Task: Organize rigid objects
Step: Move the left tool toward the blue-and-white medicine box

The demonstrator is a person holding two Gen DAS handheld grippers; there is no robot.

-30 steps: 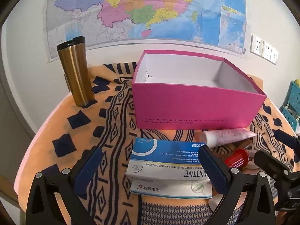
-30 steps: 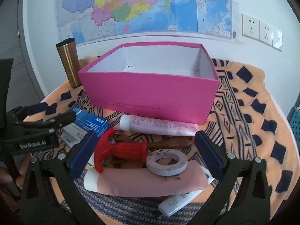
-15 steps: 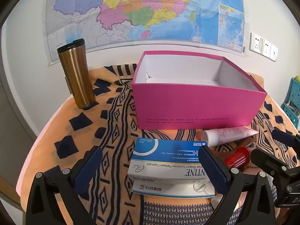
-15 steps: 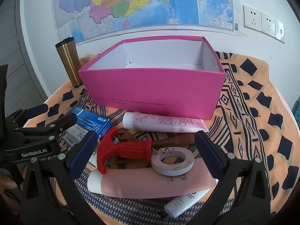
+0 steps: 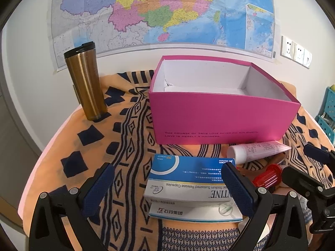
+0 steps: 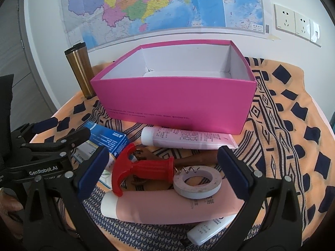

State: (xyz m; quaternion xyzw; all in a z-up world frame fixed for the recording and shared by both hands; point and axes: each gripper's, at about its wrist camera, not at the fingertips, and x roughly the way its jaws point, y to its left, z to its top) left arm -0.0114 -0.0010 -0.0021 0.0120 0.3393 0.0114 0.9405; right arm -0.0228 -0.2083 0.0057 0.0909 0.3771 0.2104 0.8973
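An open, empty pink box [image 5: 219, 117] [image 6: 175, 104] stands mid-table. In front of it lie a blue medicine box [image 5: 188, 179] [image 6: 106, 138] stacked on a second one [image 5: 194, 212], a pale pink tube [image 6: 186, 138] [image 5: 257, 151], a red-handled corkscrew [image 6: 144, 169] [image 5: 266, 176], a white tape ring [image 6: 196, 182], a large pink tube [image 6: 167, 207] and a white tube [image 6: 209, 229]. My left gripper [image 5: 167, 190] is open just before the medicine boxes. My right gripper [image 6: 161, 172] is open around the corkscrew and ring, touching neither.
A gold travel mug [image 5: 85, 81] [image 6: 80, 71] stands at the far left on the orange patterned cloth [image 5: 83, 146]. A map covers the wall behind. A blue crate [image 5: 328, 113] sits off the right edge. The left gripper shows in the right wrist view [image 6: 52, 144].
Both grippers have drawn back and risen slightly, so the box and the items look a little lower and farther. Nothing was grasped or moved.
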